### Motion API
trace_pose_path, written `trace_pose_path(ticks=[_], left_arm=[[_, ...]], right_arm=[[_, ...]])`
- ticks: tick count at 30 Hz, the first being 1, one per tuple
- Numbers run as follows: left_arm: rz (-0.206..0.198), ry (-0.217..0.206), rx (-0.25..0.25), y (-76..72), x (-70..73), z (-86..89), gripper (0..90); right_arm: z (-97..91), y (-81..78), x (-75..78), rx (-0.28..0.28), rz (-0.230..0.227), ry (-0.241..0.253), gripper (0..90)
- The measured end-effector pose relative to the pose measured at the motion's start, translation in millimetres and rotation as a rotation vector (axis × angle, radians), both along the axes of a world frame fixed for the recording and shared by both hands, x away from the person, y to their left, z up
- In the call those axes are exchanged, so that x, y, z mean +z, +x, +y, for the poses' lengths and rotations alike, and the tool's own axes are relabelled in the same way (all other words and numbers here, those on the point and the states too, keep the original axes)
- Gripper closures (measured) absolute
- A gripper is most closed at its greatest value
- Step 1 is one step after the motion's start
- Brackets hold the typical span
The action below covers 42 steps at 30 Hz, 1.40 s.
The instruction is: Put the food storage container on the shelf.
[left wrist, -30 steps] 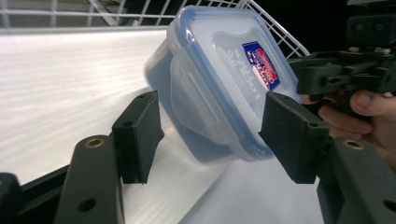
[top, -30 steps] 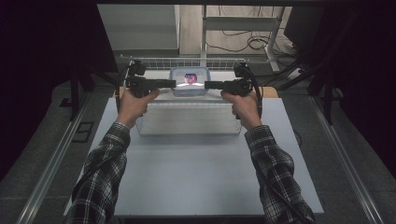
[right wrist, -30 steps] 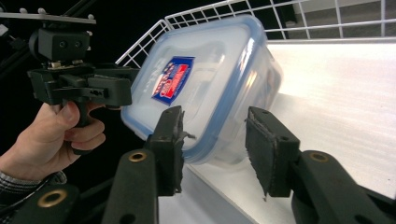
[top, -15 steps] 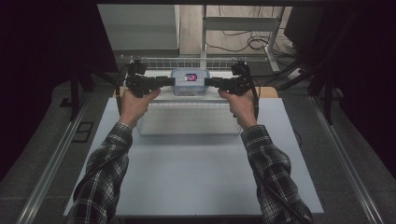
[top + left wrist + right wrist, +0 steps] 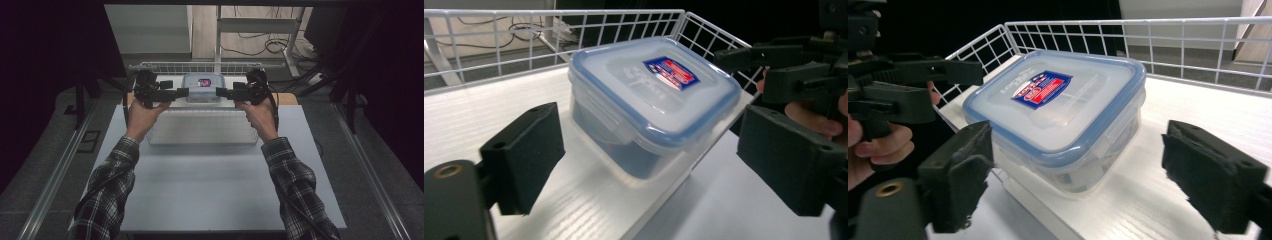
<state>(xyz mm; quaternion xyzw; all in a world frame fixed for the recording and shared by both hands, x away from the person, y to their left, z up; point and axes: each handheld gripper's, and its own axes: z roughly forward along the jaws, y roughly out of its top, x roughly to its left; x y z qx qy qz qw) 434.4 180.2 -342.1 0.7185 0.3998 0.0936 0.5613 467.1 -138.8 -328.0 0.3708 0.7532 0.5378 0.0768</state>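
Note:
A clear plastic box (image 5: pixel 202 86) with a blue-rimmed lid and a red and blue label sits on a white shelf (image 5: pixel 172 82) at the table's far edge. My left gripper (image 5: pixel 185 92) points at it from the left and my right gripper (image 5: pixel 220 92) from the right, their tips facing each other. In the left gripper view the box (image 5: pixel 649 95) lies between the wide jaws of the left gripper (image 5: pixel 654 145), and the pads are off it. The right gripper view shows the box (image 5: pixel 1058 110) between the spread jaws of the right gripper (image 5: pixel 1080 165), untouched. Both pairs of jaws have just been opening.
A white wire rail (image 5: pixel 200 66) fences the shelf's back and sides. A large clear bin (image 5: pixel 200 130) stands on the grey table (image 5: pixel 210 190) just in front of the shelf, under my hands. Dark curtains flank the table.
Both hands have edged a touch farther up the picture. The box still sits on the shelf between the two grippers.

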Motion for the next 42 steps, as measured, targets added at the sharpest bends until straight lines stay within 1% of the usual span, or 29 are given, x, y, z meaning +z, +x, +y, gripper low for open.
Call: trace_pose_path(ticks=[2,3,8,10,14,17,20,23,26,30,32,37,42], left_arm=[[-0.004,0.014,-0.004,-2.9,-0.3,-0.7,7.5],[-0.008,0.021,-0.015,-4.5,-0.5,-0.9,6.8],[-0.026,0.057,-0.041,-12.9,-2.4,-3.4,4.8],[-0.037,0.060,-0.049,-16.5,-3.2,-4.1,4.7],[-0.073,0.067,-0.065,-25.2,-2.8,-5.3,4.2],[-0.088,0.072,-0.077,-30.5,-2.1,-7.5,3.2],[-0.095,0.078,-0.090,-35.4,-2.2,-9.6,2.2],[-0.105,0.101,-0.092,-39.9,-3.3,-11.1,1.6],[-0.110,0.115,-0.099,-44.3,-6.1,-12.0,1.7],[-0.126,0.113,-0.100,-50.9,-10.7,-13.3,1.2],[-0.132,0.126,-0.102,-55.0,-12.2,-14.3,1.3],[-0.152,0.144,-0.123,-67.0,-14.6,-19.7,1.1],[-0.153,0.150,-0.134,-75.8,-18.6,-23.1,1.3]], right_arm=[[1.6,-2.8,0.1,0.003,-0.003,-0.013,8.6],[2.3,-3.9,-0.2,0.004,-0.008,-0.022,7.2],[5.1,-10.3,-2.1,0.022,-0.034,-0.063,2.8],[5.8,-12.9,-3.2,0.026,-0.034,-0.068,1.7],[6.7,-19.0,-4.5,0.027,-0.055,-0.100,1.1],[7.5,-24.6,-3.8,0.024,-0.067,-0.112,0.8],[7.0,-30.3,-3.5,0.031,-0.077,-0.106,0.6],[5.7,-35.3,-3.8,0.034,-0.080,-0.103,0.5],[4.1,-40.2,-4.4,0.038,-0.084,-0.100,0.8],[1.7,-46.7,-5.6,0.037,-0.090,-0.106,0.8],[0.4,-49.7,-6.9,0.039,-0.093,-0.108,0.8],[-1.9,-57.6,-10.8,0.044,-0.105,-0.113,0.8],[-2.8,-66.1,-17.6,0.066,-0.106,-0.116,0.8]])
